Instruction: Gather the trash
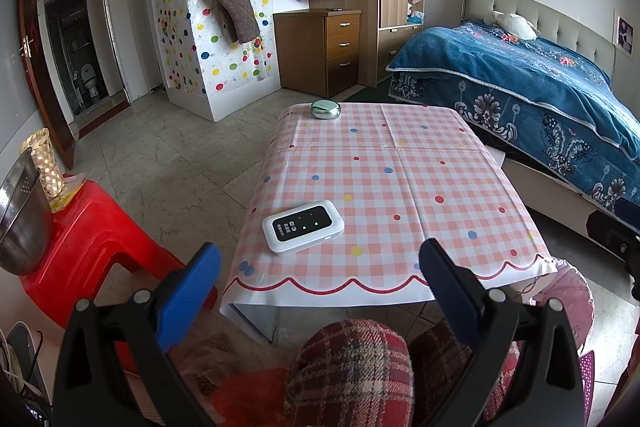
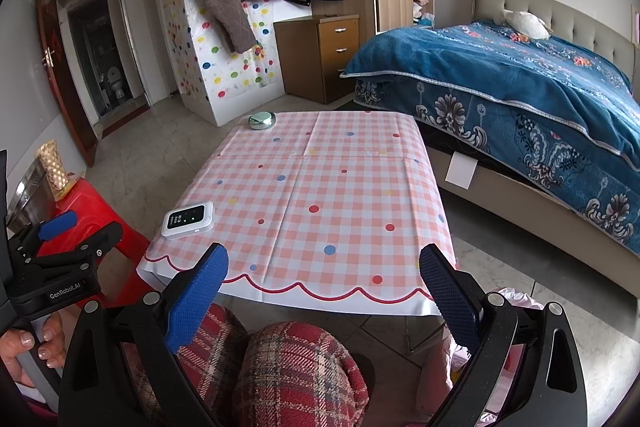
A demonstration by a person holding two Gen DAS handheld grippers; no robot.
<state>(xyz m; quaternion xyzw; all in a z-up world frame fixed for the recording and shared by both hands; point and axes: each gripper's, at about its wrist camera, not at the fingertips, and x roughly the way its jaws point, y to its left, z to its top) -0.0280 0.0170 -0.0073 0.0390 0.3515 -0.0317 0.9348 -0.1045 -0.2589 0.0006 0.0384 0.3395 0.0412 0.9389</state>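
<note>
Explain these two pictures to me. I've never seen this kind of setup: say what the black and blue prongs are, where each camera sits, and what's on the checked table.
No robot here: a seated person holds a two-finger gripper in each hand, each with a fisheye camera looking along its blue fingers. One picture is from the left gripper, the other from the right gripper, which also shows the left one beside it. Both are open and hold nothing. On the checked table lie a white pocket device with a dark screen and a small round green case. No trash shows on it.

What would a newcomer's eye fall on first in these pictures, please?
Probably the pink checked tablecloth filling the centre, bare except for a white pocket device near its front left and a green round case at the far left corner. Then the blue floral bed on the right.
</note>
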